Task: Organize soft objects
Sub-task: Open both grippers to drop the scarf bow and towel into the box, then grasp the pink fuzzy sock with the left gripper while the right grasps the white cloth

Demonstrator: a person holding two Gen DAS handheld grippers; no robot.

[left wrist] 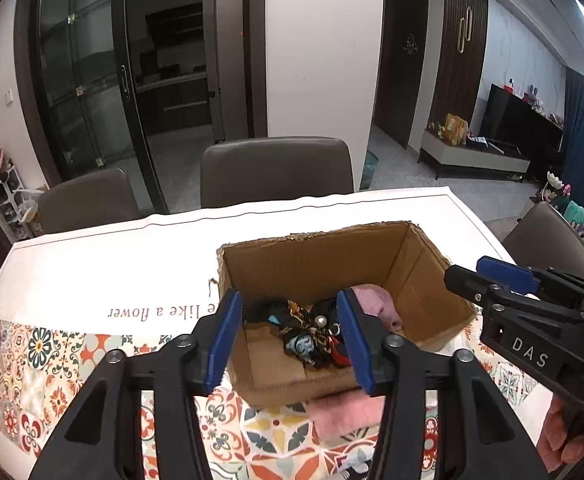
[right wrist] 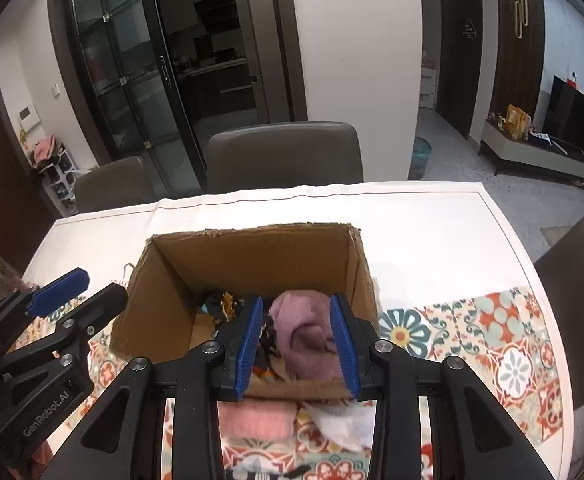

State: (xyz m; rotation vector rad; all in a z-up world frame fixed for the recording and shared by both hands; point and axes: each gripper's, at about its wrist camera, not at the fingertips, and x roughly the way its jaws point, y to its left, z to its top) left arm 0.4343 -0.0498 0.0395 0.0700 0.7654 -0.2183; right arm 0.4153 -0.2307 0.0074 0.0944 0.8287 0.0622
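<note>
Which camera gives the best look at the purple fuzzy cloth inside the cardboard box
The right wrist view: the purple fuzzy cloth sits centered between that gripper's open jaws, its folds showing. The left wrist view shows only a pale piece of it at the cardboard box's right side, half hidden behind a blue finger.

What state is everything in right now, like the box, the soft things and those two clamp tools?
Cardboard box: open-topped, upright.
Mauve cloth: inside box.
Dark patterned scarf: bunched inside box.
Pink towel: on table, outside box.
White cloth: outside box.
Left gripper: open, empty.
Right gripper: open.
</note>
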